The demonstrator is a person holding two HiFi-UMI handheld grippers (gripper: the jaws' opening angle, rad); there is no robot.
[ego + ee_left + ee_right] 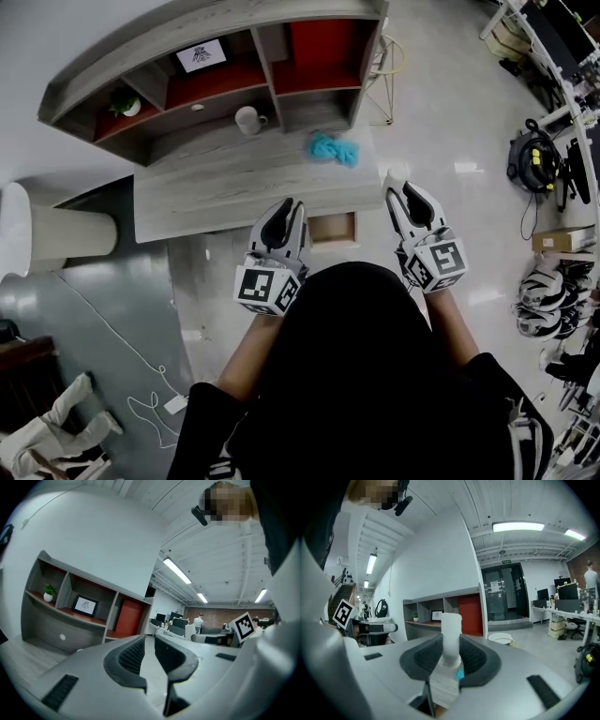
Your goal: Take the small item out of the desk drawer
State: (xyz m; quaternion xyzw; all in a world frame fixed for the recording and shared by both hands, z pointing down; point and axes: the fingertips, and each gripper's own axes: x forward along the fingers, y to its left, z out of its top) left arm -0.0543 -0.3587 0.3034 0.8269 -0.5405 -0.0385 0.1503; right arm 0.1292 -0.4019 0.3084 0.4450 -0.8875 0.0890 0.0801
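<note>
My right gripper (395,185) hangs over the floor just right of the desk (206,192), shut on a small white bottle (397,172). In the right gripper view the bottle (451,625) stands upright between the pads of that gripper (451,644), with a blue spot low on it. The open wooden drawer (333,228) juts out of the desk's front edge, between my two grippers. My left gripper (292,207) hovers at the drawer's left. Its jaws (149,645) stand a narrow gap apart with nothing between them.
On the desk lie a blue cloth (333,147) and a white mug (248,119). The shelf unit behind holds a plant (125,103) and a framed picture (201,54). A white cylinder (56,234) stands at the left. Right of me are a vacuum (532,161) and helmets (544,300).
</note>
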